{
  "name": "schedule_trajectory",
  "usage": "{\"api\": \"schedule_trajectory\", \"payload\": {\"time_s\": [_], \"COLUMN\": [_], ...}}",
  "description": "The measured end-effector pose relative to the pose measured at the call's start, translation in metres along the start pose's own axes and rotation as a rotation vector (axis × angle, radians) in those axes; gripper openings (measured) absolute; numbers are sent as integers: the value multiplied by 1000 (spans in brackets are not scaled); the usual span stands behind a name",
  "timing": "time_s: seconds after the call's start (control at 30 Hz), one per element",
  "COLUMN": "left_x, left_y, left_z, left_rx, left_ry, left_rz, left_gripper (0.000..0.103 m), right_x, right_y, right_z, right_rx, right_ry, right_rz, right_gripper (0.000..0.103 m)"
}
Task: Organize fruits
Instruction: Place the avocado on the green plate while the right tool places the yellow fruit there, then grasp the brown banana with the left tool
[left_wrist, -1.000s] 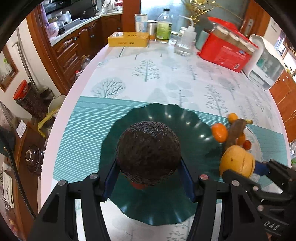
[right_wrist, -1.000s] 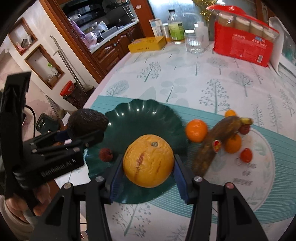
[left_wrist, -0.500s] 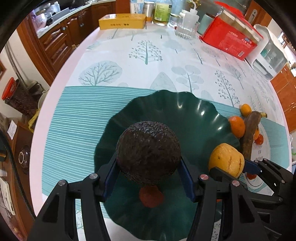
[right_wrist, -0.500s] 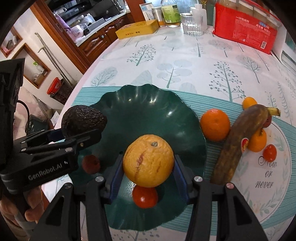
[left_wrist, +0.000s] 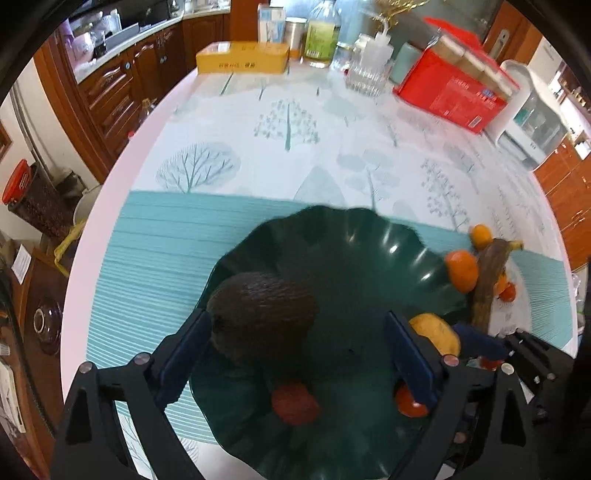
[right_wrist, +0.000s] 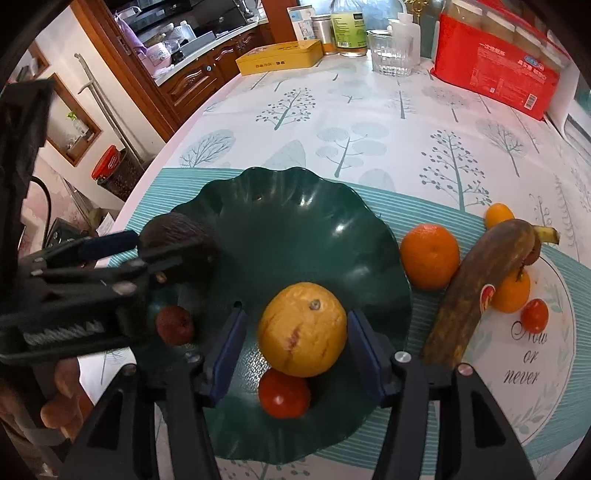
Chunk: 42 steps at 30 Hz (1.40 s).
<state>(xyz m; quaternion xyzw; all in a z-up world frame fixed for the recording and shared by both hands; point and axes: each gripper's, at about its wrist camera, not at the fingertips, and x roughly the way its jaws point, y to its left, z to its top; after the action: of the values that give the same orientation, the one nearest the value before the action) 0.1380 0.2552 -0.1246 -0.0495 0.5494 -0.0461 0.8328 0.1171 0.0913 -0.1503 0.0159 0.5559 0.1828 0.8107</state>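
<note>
Left wrist view: we noted the left gripper (left_wrist: 295, 354) with jaws just opened wide, the avocado (left_wrist: 260, 314) lying loose in the dark green scalloped plate (left_wrist: 351, 258), against the left pad only. A lychee (left_wrist: 294, 403) sat nearer us on the plate. Right wrist view: the right gripper (right_wrist: 293, 350) had just been opening too; a gap showed on the left of the yellow-orange citrus (right_wrist: 302, 328) between its pads, the right pad close alongside. A small tomato (right_wrist: 283, 393) lay beneath. A mandarin (right_wrist: 429, 255) and browned banana (right_wrist: 476, 291) stayed off the plate.
</note>
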Motion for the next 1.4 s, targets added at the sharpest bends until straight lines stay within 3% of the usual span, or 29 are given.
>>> {"api": "schedule_trajectory", "payload": {"time_s": [0.3, 0.6, 1.07, 1.4], "left_x": [-29, -60, -122, -110], "left_y": [-8, -23, -127, -200], "left_z": [-5, -18, -31, -25], "left_rx": [8, 6, 83, 136], "left_ry": [-42, -71, -209, -224], "left_rz": [21, 30, 30, 36], "left_gripper": [102, 102, 102, 102], "right_x": [-25, -66, -166, -199], "right_y": [11, 2, -74, -137], "right_z": [-7, -18, -44, -46], "right_rx": [-47, -45, -14, -45], "right_ry": [-32, -93, -227, -265], "right_rz": [18, 30, -32, -71], "right_gripper": [57, 57, 57, 57]}}
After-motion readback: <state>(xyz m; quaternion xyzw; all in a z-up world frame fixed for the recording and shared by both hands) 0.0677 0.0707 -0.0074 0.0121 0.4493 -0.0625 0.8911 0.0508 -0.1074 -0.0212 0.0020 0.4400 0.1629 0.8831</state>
